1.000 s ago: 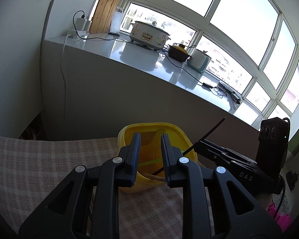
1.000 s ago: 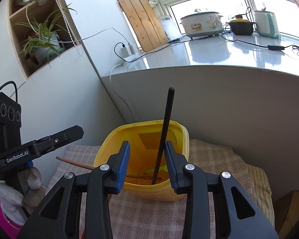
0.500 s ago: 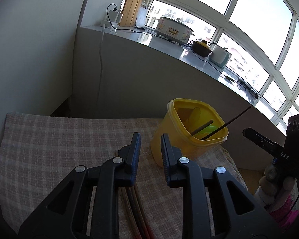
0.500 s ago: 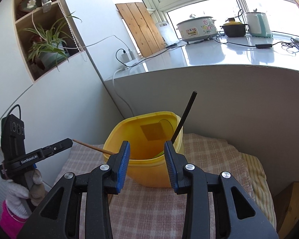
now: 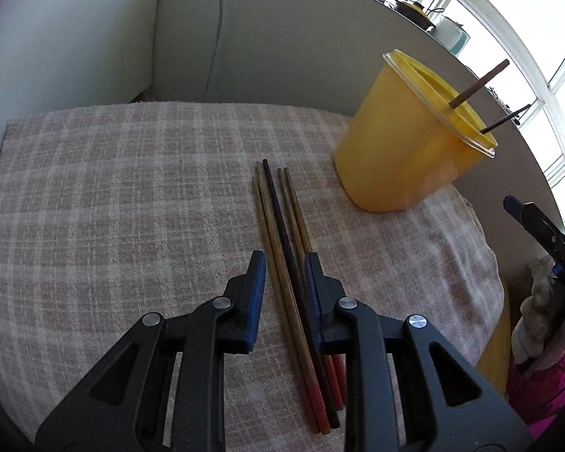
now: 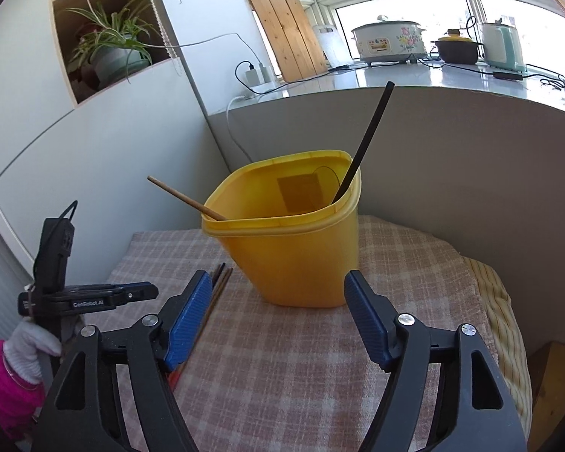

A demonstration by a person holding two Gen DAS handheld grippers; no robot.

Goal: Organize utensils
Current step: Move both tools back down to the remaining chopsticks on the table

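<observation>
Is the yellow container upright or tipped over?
Upright: the yellow container stands on its base on the checked cloth, mouth up, two chopsticks leaning inside.

Both grippers, the left gripper (image 5: 281, 284) and the right gripper (image 6: 277, 305), have black plastic arms with triangular cut-outs, silver screws and ribbed blue pads (image 6: 365, 318), one body carries white "GenRobot.AI" lettering, and the person wears white knitted gloves (image 6: 28, 350) and pink sleeves (image 6: 3, 395).

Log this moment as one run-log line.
left tool: narrow, straddling chopsticks lying on checked cloth | right tool: just opened, empty | yellow plastic tub: two chopsticks inside
</observation>
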